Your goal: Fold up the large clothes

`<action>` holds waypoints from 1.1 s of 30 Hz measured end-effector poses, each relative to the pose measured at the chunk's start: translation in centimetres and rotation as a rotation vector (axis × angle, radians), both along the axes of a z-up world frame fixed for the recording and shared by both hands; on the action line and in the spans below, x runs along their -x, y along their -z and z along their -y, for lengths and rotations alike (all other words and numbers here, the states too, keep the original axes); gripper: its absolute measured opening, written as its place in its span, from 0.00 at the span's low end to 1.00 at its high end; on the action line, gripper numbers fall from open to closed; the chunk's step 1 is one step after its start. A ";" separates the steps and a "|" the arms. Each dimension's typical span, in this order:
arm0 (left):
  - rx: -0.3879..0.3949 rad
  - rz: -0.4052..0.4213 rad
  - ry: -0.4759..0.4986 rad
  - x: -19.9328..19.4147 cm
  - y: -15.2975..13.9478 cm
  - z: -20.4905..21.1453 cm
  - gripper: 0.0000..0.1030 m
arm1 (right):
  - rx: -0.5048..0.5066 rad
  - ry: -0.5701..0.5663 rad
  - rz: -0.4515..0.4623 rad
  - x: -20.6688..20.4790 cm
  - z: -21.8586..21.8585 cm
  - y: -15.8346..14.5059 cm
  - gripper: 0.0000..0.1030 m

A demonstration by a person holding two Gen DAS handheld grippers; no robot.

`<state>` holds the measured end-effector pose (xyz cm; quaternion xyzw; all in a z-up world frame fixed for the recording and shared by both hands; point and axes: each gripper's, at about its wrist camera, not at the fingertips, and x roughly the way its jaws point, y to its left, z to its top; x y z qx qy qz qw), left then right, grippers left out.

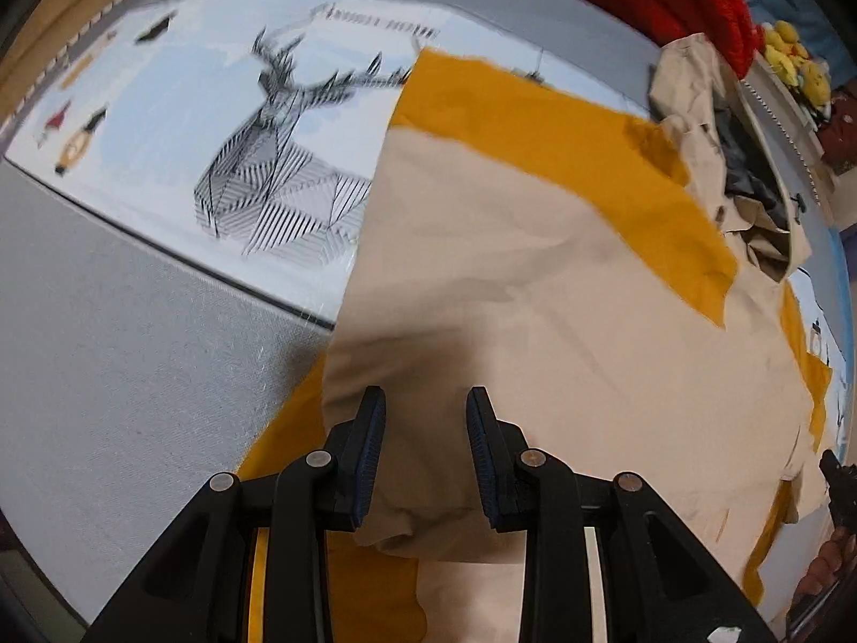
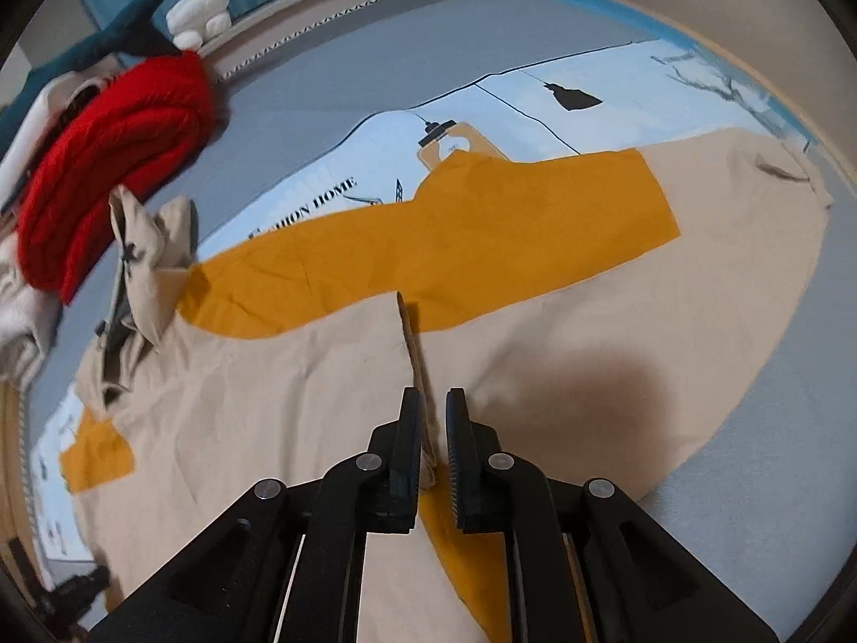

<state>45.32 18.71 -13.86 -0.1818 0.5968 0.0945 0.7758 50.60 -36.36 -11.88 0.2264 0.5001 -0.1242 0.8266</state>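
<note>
A large beige and mustard garment (image 2: 300, 375) lies spread over a bed, covering much of a pale blue printed sheet (image 1: 187, 123) that sits on a grey cover (image 1: 107, 375). The beige cloth is on top, with mustard panels showing along its far edge and at its near hem. In the right wrist view a raised edge of the beige cloth (image 2: 415, 353) stands up in a thin ridge and runs back between the fingers of the right gripper (image 2: 434, 402); the jaws stand close together with the cloth edge in the narrow gap, but a sliver of space shows on either side, so a firm pinch cannot be told. The left gripper (image 1: 426, 402) is spread wide above the beige cloth near its near hem, with nothing between its fingers. At the far end of the garment its collar (image 2: 144, 252) is bunched up. Beyond that lies a red knitted garment (image 2: 112, 161), with yellow soft toys (image 1: 792, 53) near the headboard.
</note>
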 end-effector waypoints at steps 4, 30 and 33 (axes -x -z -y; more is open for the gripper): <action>0.044 -0.015 0.058 0.2 0.4 1.1 0.27 | -0.134 -0.076 0.018 -0.6 -0.8 0.9 0.11; -0.066 0.046 0.178 2.8 -2.8 6.0 0.31 | -0.039 -0.122 -0.045 -0.4 -2.1 1.5 0.19; -0.078 0.085 0.217 2.7 -4.1 7.9 0.31 | 0.014 -0.131 0.015 0.6 -2.0 -0.4 0.19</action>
